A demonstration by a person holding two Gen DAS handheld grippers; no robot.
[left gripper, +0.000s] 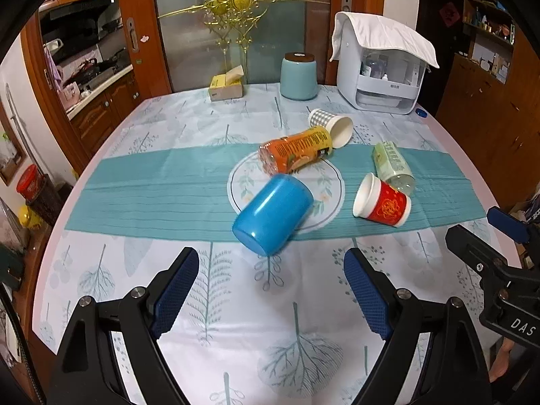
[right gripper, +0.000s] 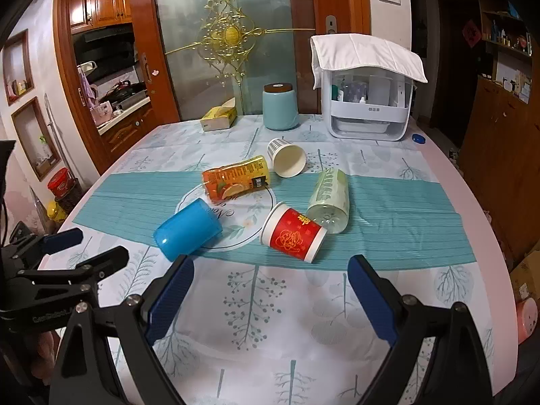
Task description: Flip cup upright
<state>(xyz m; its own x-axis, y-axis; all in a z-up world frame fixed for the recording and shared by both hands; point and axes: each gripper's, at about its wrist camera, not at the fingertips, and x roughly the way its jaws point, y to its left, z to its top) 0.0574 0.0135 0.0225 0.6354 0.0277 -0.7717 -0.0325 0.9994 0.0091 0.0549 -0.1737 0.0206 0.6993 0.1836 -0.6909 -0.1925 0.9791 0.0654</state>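
Nothing flipped yet: blue cup, red cup, checked cup lying sideways around orange bottle; left hand-held gripper and right hand-held gripper both hovering wide, empty.

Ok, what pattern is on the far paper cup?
Grey-and-white checks on the paper cup, clearest in the left wrist view.

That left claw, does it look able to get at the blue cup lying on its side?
Probably yes. The left claw is open, and the blue cup lies straight ahead with only bare tablecloth between them.
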